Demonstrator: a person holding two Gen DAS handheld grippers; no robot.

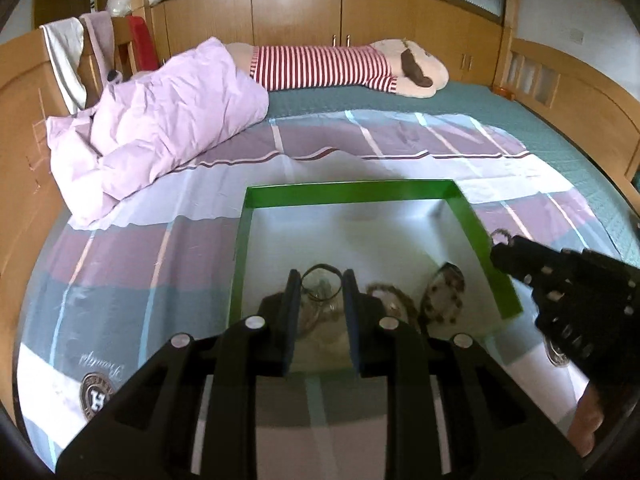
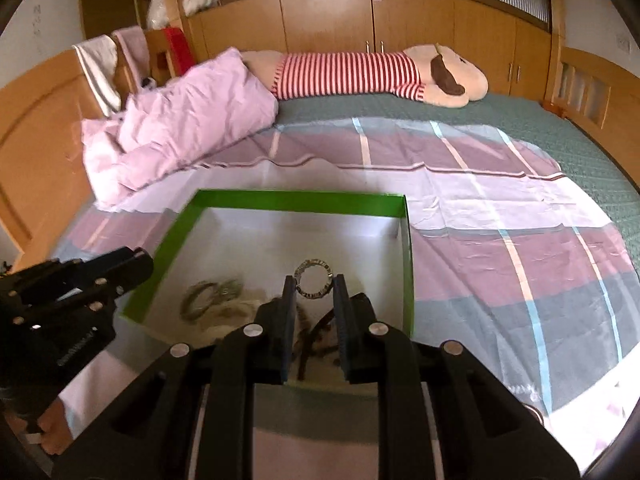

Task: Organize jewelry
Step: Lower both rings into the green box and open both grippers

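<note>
Above the green box (image 2: 406, 236), rings (image 2: 314, 279) were clamped in both grippers (image 2: 312, 312); bracelets (image 2: 210, 296) at nine o'clock were already stored.

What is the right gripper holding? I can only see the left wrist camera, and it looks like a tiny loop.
Observer: The right gripper pinches a silver ring with a patterned band, one finger on each side.
Operator: My left gripper holds a thin dark ring. Is the silver one over the green box?
Observer: Yes. In the right wrist camera it shows against the green box's white floor, inside the right wall.
</note>
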